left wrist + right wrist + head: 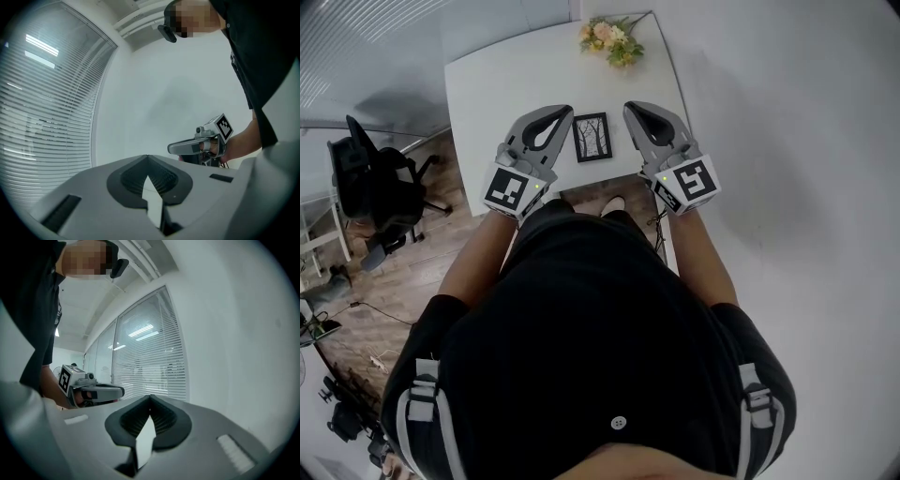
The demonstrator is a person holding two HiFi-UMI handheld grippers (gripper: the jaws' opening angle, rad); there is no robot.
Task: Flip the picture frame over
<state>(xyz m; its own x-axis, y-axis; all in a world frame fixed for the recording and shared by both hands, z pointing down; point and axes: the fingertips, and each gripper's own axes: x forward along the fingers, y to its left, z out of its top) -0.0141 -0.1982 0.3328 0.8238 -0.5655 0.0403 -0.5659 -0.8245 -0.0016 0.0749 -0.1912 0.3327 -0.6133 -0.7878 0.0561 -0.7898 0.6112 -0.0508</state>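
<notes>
Black picture frame point(592, 137) lay flat, picture side up, on white table point(487, 84), between left tongs point(562, 113) and right tongs point(631, 109). Both tongs pressed together, empty, clear of frame.

The picture frame point(592, 137) is black with dark trees on grey, the table point(492, 84) white, the flowers point(612, 39) pink and yellow.

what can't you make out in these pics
1. Back of the picture frame: faces the table, head view; both gripper views look at walls, not it.
2. Table's near corners: covered by the left gripper and right gripper, head view.
3. Flowers: too small to tell any vase.
</notes>
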